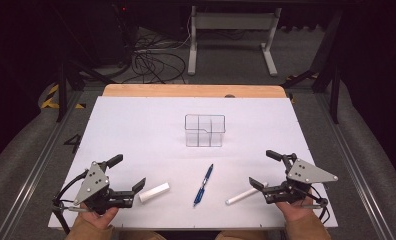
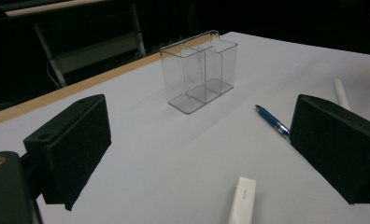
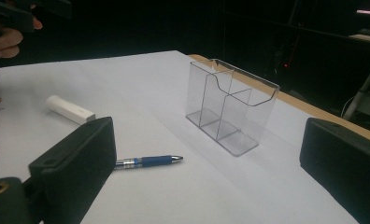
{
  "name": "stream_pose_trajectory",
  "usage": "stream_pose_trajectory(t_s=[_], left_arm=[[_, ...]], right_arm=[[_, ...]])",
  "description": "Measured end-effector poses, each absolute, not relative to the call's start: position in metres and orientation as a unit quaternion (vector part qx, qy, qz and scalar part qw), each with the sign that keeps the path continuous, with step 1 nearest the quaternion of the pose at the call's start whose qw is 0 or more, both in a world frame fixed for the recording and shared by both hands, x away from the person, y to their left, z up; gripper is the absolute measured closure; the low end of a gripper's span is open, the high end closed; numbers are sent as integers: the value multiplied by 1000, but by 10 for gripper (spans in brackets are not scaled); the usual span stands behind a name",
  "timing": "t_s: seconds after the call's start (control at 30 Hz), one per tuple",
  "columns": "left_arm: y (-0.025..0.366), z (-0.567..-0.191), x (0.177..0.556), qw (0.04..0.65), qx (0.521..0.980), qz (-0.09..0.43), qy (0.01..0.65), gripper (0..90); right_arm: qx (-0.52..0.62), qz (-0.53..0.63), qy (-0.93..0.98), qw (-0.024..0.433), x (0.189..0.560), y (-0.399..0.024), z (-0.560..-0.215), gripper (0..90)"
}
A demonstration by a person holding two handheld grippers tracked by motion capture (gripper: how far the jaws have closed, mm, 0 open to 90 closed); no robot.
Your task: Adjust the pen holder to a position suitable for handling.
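Note:
A clear plastic organizer (image 1: 205, 131) with several compartments stands upright at the middle of the white table top (image 1: 131, 125). Near the front edge lie a white bar (image 1: 154, 192), a blue pen (image 1: 203, 185) and a thin white marker (image 1: 243, 195), in that order from left to right. My left gripper (image 1: 128, 172) rests at the front left, open, just left of the white bar. At the front right my right gripper (image 1: 262, 168) is open beside the white marker's end. The left gripper view has the organizer (image 2: 199, 77), the pen (image 2: 272, 122) and the bar (image 2: 243, 200) ahead of its open jaws. The right gripper view looks at the organizer (image 3: 230, 107), the pen (image 3: 148, 161) and the bar (image 3: 70, 109).
A wooden strip (image 1: 193, 90) borders the table's far edge. Beyond it stand the white legs of another table (image 1: 268, 55), with black cables (image 1: 156, 62) on the floor. Metal rails (image 1: 358, 175) run along both sides. The person's other hand (image 3: 5, 39) appears far left in the right gripper view.

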State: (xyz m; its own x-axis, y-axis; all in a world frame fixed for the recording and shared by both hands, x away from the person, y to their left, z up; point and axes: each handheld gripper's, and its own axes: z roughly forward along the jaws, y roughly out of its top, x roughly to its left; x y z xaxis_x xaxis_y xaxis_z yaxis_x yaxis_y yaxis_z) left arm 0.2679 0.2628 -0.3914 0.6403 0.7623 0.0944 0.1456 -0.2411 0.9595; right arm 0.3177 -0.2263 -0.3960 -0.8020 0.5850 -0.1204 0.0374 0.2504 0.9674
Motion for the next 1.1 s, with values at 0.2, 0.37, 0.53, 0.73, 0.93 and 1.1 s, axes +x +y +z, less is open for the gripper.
stream_pose_trajectory(t_s=[0.2, 0.37, 0.53, 0.73, 0.93, 1.1], left_arm=[[263, -391, 269, 526, 734, 291, 315, 71], [263, -390, 268, 526, 730, 300, 317, 71], [263, -390, 269, 523, 731, 303, 316, 80], [260, -391, 269, 519, 734, 307, 311, 86], [259, -392, 270, 520, 736, 303, 311, 90], [260, -392, 271, 521, 736, 301, 310, 90]], right_arm=[[212, 571, 756, 239, 318, -226, -395, 51], [217, 570, 756, 238, 319, -226, -394, 57], [212, 563, 761, 242, 320, -224, -392, 78], [208, 556, 769, 238, 323, -220, -390, 111], [217, 563, 766, 221, 330, -220, -387, 125], [216, 568, 765, 214, 336, -218, -383, 135]])
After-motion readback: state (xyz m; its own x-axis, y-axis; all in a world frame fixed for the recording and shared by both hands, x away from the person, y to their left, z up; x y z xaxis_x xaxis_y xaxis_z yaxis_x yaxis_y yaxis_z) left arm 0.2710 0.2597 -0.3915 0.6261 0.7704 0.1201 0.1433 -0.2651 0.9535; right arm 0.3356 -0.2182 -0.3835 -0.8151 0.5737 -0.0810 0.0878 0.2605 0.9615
